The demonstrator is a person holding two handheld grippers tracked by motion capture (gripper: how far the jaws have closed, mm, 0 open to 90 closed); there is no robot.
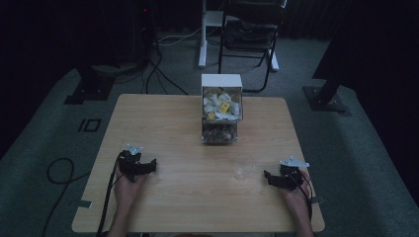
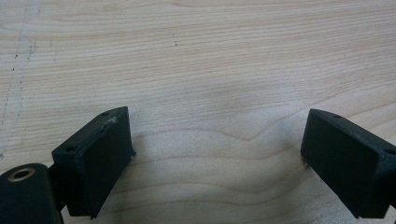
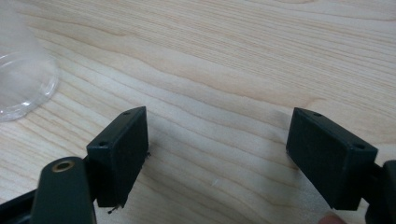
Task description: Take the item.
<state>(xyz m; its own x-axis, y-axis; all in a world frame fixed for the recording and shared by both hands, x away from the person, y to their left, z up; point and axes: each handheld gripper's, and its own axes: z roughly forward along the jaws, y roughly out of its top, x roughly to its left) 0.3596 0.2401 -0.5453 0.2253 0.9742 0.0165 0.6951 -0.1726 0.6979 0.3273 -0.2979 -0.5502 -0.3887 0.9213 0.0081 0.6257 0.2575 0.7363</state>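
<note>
My left gripper (image 1: 148,166) rests on the wooden table (image 1: 163,128) near its front left, jaws wide apart with bare wood between them (image 2: 217,140). My right gripper (image 1: 269,177) sits at the front right, also open and empty (image 3: 217,135). A clear plastic cup (image 1: 243,168) stands just left of the right gripper; its base shows at the top left of the right gripper view (image 3: 23,86). A clear dispenser box (image 1: 221,108) with a white top stands at the table's far middle, holding several small white and yellow packets.
A black folding chair (image 1: 252,29) and a white stand leg (image 1: 202,34) are on the carpet beyond the table. Black stand bases (image 1: 86,89) (image 1: 326,96) flank the far corners. Cables run across the floor at left (image 1: 59,170).
</note>
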